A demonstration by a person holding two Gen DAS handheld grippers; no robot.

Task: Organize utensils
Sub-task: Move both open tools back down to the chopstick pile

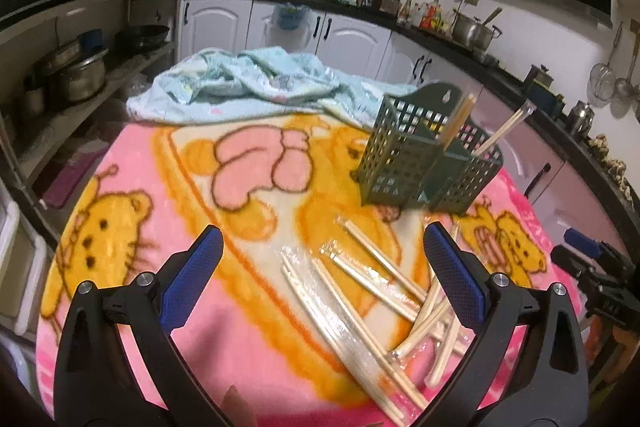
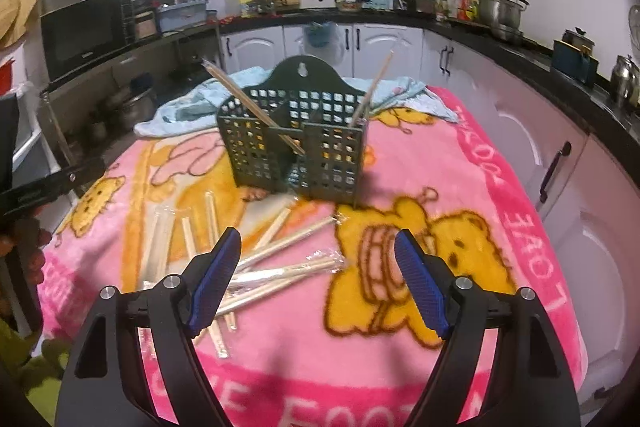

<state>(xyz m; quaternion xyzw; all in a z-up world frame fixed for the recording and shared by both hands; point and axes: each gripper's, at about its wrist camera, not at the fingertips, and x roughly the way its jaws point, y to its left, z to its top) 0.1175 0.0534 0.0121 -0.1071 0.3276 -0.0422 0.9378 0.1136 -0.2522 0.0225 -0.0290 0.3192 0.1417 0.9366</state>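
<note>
A dark green perforated utensil holder (image 1: 428, 163) (image 2: 296, 143) stands on the pink cartoon blanket (image 1: 160, 195) (image 2: 500, 187). Two pairs of chopsticks (image 1: 460, 123) (image 2: 256, 107) lean in its compartments. Several wrapped chopstick pairs (image 1: 360, 291) (image 2: 280, 267) lie scattered on the blanket in front of the holder. My left gripper (image 1: 320, 247) is open and empty, above the loose chopsticks. My right gripper (image 2: 318, 251) is open and empty, above the right end of the pile. The right gripper also shows at the right edge of the left wrist view (image 1: 596, 267).
A crumpled light blue cloth (image 1: 248, 83) (image 2: 200, 99) lies behind the holder. Kitchen counters with pots, bottles and a microwave (image 2: 84, 31) ring the table. White cabinets (image 1: 352, 35) stand behind. The left gripper's body (image 2: 36, 187) is at the left edge of the right wrist view.
</note>
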